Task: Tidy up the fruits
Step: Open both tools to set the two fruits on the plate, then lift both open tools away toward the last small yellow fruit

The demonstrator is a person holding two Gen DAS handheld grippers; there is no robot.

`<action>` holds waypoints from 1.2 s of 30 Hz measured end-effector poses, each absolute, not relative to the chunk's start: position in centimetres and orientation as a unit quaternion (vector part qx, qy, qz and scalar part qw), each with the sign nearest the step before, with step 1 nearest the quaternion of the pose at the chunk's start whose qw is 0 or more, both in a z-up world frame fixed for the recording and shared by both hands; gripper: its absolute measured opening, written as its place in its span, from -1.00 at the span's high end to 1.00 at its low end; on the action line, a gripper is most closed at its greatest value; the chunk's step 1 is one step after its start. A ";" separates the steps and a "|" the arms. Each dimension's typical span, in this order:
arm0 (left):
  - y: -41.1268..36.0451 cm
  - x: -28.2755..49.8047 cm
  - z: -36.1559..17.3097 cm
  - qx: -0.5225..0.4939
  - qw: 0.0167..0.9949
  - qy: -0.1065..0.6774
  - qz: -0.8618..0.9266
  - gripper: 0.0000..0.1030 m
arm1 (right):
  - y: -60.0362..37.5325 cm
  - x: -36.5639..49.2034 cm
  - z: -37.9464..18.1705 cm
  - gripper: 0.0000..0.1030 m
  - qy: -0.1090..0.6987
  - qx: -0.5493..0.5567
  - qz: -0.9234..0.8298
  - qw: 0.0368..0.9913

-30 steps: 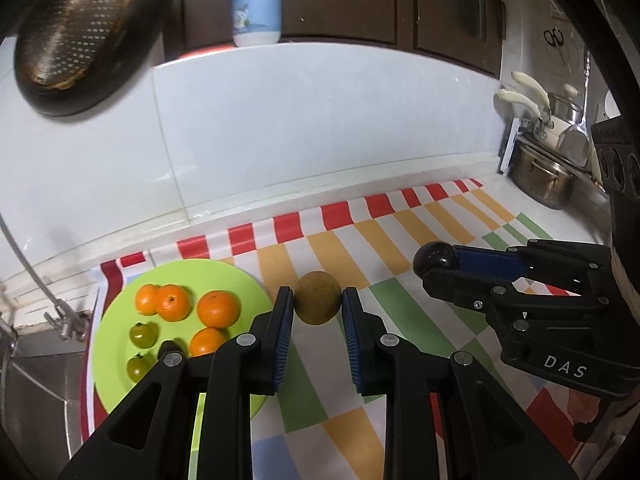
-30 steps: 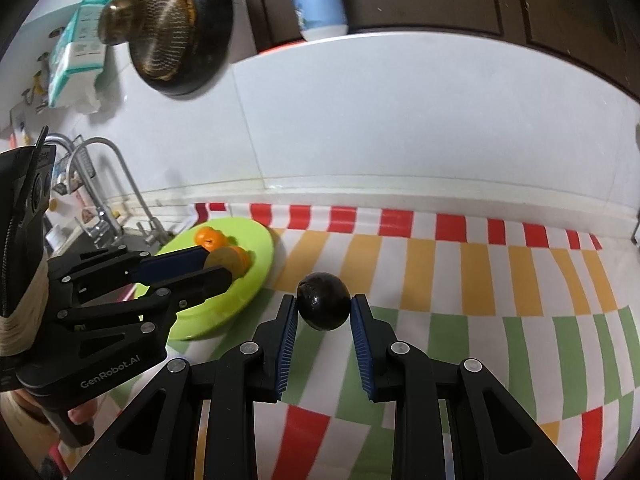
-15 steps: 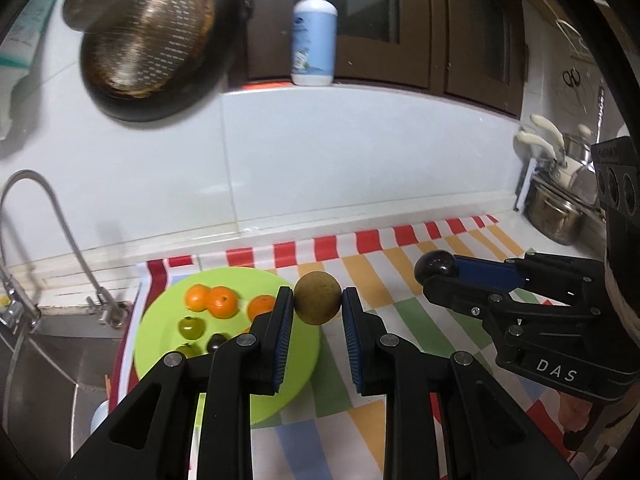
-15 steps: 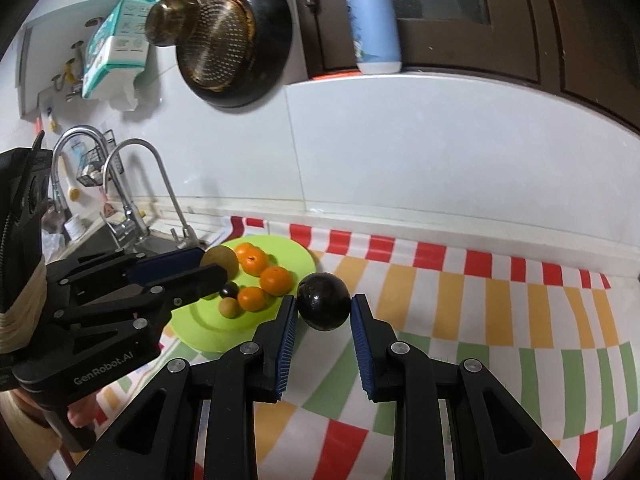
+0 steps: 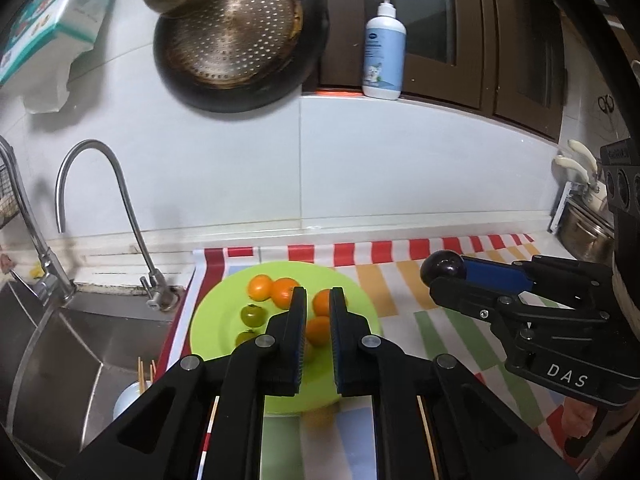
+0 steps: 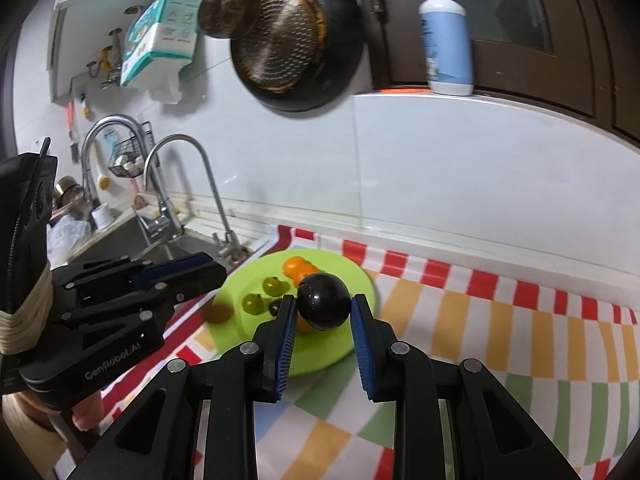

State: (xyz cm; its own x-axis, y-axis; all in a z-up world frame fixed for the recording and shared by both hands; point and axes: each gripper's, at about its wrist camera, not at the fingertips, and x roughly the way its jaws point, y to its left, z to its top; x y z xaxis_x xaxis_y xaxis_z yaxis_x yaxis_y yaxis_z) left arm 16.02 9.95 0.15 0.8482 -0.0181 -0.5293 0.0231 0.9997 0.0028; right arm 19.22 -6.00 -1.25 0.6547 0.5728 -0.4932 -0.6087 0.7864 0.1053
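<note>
- A home kitchen.
- A steel sink (image 5: pixel 60 344) with a curved tap (image 5: pixel 100 200).
- A pan (image 5: pixel 240 36) hangs on the white tiled wall (image 5: pixel 400 168).
- A soap bottle (image 5: pixel 383 52) stands beneath dark cupboards (image 5: pixel 460 20).

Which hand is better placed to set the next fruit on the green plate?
Right. The right gripper grips the shiny black round fruit just over the lime-green plate. The left gripper, jaws just closing, has nothing between them.
</note>
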 end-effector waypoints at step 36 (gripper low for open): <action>10.7 14.0 -1.2 -0.019 0.950 0.311 0.030 0.13 | -5.0 19.6 -3.6 0.06 0.307 -0.035 0.310 0.899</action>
